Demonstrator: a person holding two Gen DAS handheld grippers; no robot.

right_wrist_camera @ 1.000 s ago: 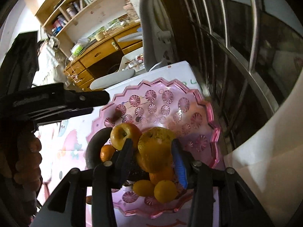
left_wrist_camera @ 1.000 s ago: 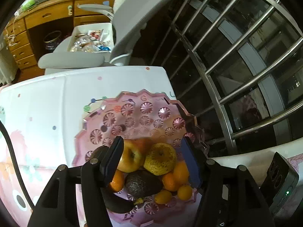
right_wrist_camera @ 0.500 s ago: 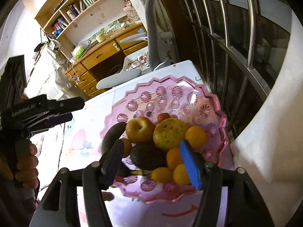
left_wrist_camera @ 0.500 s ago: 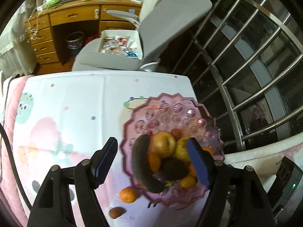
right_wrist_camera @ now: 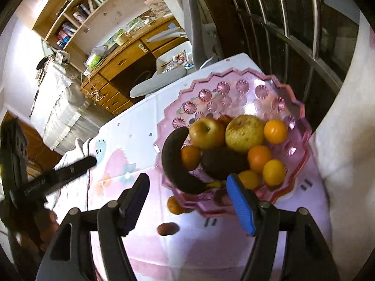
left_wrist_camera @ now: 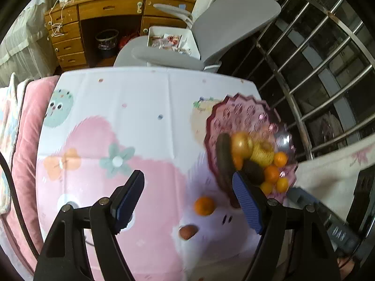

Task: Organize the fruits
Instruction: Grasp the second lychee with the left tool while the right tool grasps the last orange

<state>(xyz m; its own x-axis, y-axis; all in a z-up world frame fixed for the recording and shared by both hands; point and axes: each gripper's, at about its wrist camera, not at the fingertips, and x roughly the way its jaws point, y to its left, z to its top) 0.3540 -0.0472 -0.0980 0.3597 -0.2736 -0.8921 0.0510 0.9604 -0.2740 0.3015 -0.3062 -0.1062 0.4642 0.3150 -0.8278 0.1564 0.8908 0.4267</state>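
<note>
Now the left claw (left_wrist_camera: pixel 187 199) has swung away from the fruit bowl (left_wrist_camera: pixel 236 114).

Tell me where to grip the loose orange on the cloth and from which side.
Grip the orange across its widest middle, from straight above. It is round and sits alone on the cloth, apart from the bowl and the small brown fruit, so both fingers have room.

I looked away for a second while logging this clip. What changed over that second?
Both grippers backed away from the pink scalloped plastic fruit bowl. The left gripper swung left over the patterned tablecloth; the right gripper retreated slightly. Neither took or released anything; jaws stayed open. The piled fruit is unchanged, with a small orange and brown fruit outside.
</note>
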